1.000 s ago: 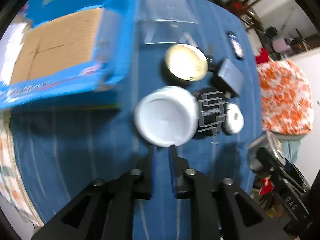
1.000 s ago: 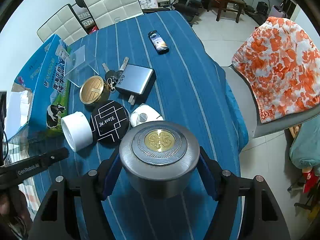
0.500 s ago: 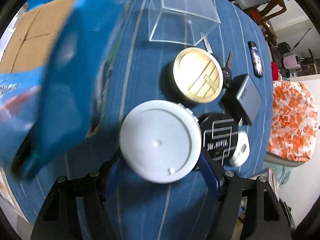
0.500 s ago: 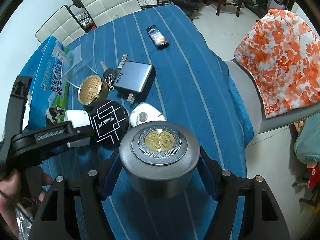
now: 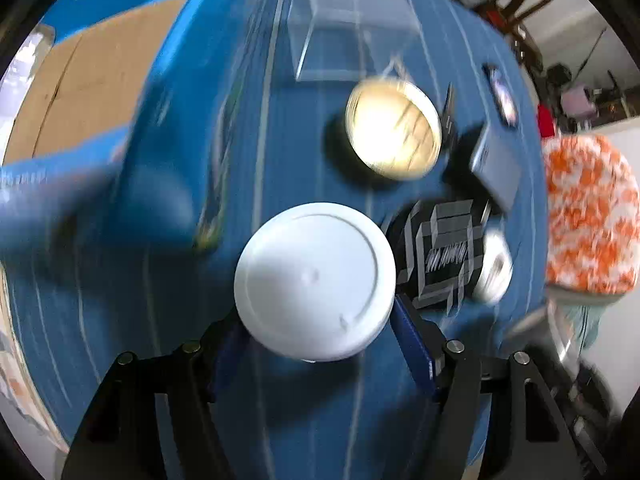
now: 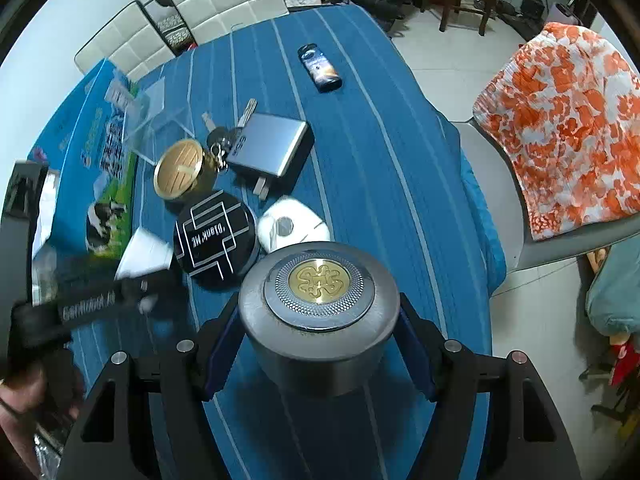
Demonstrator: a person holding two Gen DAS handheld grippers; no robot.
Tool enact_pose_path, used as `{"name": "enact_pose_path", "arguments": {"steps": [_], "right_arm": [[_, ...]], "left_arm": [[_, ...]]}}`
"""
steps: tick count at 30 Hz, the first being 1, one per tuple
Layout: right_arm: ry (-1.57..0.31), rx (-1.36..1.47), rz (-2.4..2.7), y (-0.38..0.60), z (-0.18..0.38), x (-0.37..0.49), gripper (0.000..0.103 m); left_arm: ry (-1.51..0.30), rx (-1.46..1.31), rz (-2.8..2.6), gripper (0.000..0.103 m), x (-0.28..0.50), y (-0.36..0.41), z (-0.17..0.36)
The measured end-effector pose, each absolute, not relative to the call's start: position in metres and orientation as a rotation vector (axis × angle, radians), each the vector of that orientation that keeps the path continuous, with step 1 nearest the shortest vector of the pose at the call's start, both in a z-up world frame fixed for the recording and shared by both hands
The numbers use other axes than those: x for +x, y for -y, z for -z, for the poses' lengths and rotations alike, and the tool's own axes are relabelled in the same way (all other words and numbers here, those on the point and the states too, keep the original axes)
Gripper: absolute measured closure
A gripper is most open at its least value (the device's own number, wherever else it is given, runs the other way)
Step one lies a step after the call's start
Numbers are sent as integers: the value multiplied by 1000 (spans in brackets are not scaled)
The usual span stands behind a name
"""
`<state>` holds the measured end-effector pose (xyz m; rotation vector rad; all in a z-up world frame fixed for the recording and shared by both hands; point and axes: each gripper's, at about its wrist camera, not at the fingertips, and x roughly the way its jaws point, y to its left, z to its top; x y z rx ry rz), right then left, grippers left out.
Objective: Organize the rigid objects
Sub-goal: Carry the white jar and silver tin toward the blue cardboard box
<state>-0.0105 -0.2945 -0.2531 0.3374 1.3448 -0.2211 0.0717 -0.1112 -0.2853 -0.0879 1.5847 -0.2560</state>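
Above the blue table (image 6: 360,128), the left tool (image 5: 316,344) clamps a white jar (image 5: 316,282) and the right tool (image 6: 320,344) a grey tin (image 6: 320,304); rushing could knock the black tin (image 6: 216,234) nearby.

Both wrist views look steeply down, close (left blurred), sharing the gold tin (image 5: 394,130) (image 6: 180,168).

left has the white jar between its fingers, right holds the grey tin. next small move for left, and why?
Probably lift the white jar straight up. It sits between the left gripper fingers, hard beside the black tin and the blue carton; sideways motion risks bumping them.
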Motion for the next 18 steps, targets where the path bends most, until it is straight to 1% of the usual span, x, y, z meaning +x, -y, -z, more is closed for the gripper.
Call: {"name": "enact_pose_path", "arguments": {"steps": [3, 11, 18], "right_arm": [[-1361, 320, 215, 290, 259, -15, 30], [-1392, 317, 218, 282, 273, -15, 30], [-1374, 297, 220, 276, 266, -13, 30]], "left_arm": [[-1669, -68, 265, 35, 59, 106, 299], [-1632, 10, 233, 34, 65, 118, 307], [-1584, 64, 270, 36, 55, 132, 299]]}}
